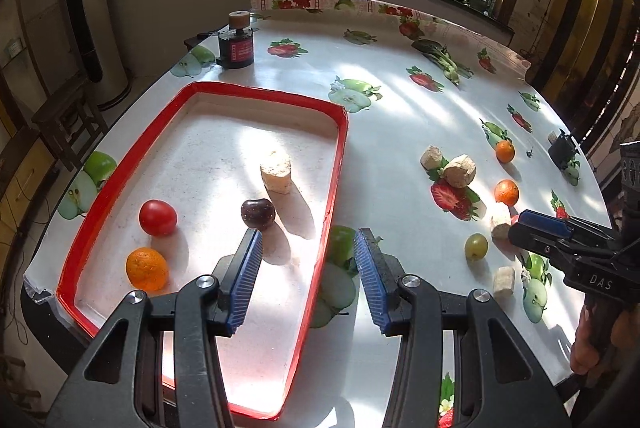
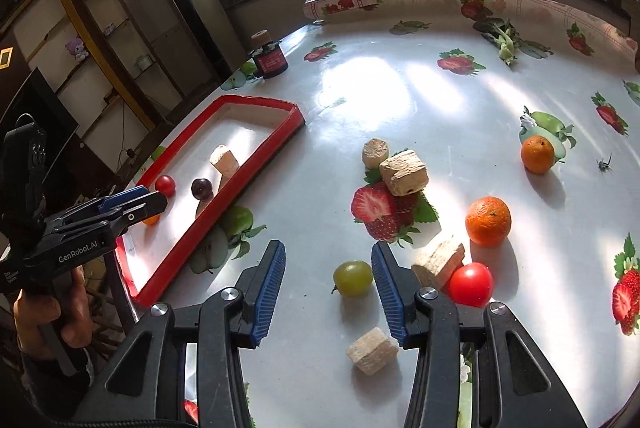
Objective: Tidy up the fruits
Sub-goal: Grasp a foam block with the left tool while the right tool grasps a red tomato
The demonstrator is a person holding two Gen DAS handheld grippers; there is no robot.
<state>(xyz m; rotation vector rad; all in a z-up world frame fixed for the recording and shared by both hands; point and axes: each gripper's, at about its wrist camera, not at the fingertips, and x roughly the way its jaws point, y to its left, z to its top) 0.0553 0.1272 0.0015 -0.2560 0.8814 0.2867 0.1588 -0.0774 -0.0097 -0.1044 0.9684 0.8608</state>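
Observation:
A red-rimmed tray [image 1: 336,164] holds a red tomato [image 1: 158,217], an orange [image 1: 146,268], a dark plum [image 1: 258,213] and a cork chunk [image 1: 277,171]. My left gripper [image 1: 308,240] is open and empty, straddling the tray's right rim just behind the plum. My right gripper [image 2: 328,256] is open and empty over the table; a green grape [image 2: 353,278] lies just inside its right finger. Beside it are a red tomato [image 2: 471,284], two oranges [image 2: 488,220] [image 2: 538,154] and several cork chunks [image 2: 403,172]. The tray also shows in the right wrist view [image 2: 224,196].
A dark jar with a cork lid [image 1: 236,42] stands at the table's far left edge. A leafy green vegetable [image 1: 440,58] lies at the back. The tablecloth carries printed strawberries and apples. A small insect [image 2: 604,163] sits right of the far orange.

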